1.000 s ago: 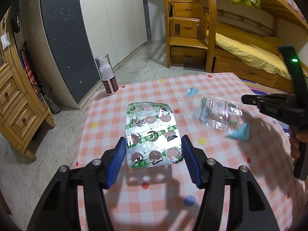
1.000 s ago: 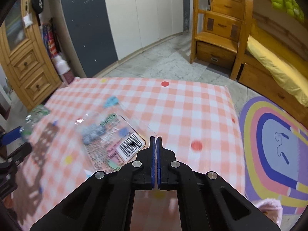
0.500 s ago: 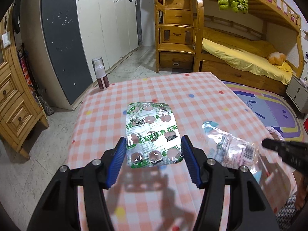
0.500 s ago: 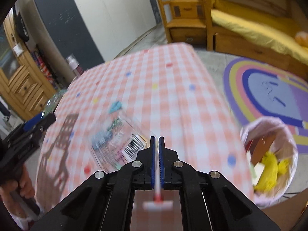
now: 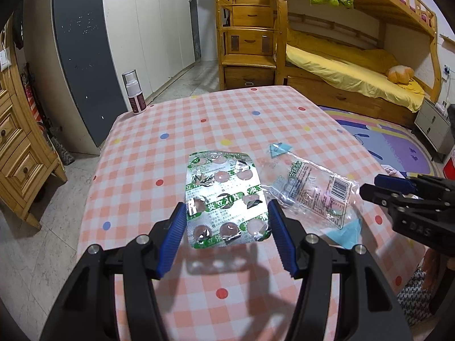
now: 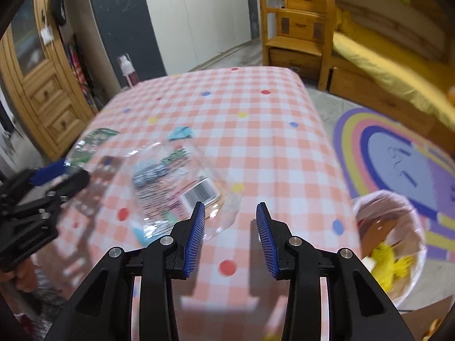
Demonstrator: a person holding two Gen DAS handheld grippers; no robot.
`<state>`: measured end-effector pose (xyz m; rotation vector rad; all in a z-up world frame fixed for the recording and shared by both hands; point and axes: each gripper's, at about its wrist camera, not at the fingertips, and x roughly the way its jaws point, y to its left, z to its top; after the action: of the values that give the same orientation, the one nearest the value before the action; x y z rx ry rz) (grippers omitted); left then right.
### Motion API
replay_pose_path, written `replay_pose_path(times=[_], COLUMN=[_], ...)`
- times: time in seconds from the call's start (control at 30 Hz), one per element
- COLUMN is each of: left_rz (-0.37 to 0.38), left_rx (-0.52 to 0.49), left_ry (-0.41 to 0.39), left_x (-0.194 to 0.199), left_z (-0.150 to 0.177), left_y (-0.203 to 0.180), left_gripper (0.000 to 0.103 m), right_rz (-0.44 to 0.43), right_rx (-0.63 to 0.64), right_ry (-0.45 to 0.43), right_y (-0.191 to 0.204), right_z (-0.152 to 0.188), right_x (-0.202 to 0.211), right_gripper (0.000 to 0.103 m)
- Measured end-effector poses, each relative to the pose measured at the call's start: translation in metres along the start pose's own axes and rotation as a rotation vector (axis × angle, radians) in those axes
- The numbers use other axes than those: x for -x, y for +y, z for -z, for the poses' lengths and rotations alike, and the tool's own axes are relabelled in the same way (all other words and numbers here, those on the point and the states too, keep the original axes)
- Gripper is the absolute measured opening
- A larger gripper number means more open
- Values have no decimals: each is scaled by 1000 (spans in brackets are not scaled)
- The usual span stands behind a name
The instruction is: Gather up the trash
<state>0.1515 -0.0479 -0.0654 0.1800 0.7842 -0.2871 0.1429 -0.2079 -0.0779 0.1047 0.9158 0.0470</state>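
Observation:
My left gripper (image 5: 227, 236) is shut on a silver and green blister pack (image 5: 226, 203) and holds it above the checked table (image 5: 170, 142). A clear plastic wrapper (image 5: 312, 191) with a barcode hangs to its right, just in front of my right gripper (image 5: 369, 189). In the right wrist view my right gripper (image 6: 230, 236) is open, and the wrapper (image 6: 176, 187) sits blurred at its left fingertip. A small blue scrap (image 5: 280, 149) lies on the table. The trash bin (image 6: 389, 244) stands right of the table.
A spray bottle (image 5: 133, 92) stands at the table's far left corner. A wooden bunk bed (image 5: 341, 65) and stair drawers stand behind. A rainbow rug (image 6: 398, 147) covers the floor on the right. A wooden dresser (image 5: 17, 156) is on the left.
My right gripper has opened and no longer pinches the wrapper's corner. Both grippers have swung back and to the right, toward the bin. The left still holds the blister pack.

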Motion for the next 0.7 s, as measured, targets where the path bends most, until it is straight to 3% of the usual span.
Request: replay_pose_path(times=[0.33,0.4,0.53,0.7], left_rz=[0,-1,-8,6], left_rx=[17,20,26,38], left_ry=[8,7,4,-20], left_x=[-3,-2,0,8], left_z=[-3,-2,0,-1], left_y=[6,8,12,14], left_gripper=[57,57,57,57], right_rz=[-36,-21,-35,-63], right_rx=[-6,19,35,-28], right_ry=[30,30,32,-126], right_y=[-3,1,5,1], right_z=[-5,-3,4,0], right_x=[-16,-15,-10,29], right_gripper=[38,33,3,0])
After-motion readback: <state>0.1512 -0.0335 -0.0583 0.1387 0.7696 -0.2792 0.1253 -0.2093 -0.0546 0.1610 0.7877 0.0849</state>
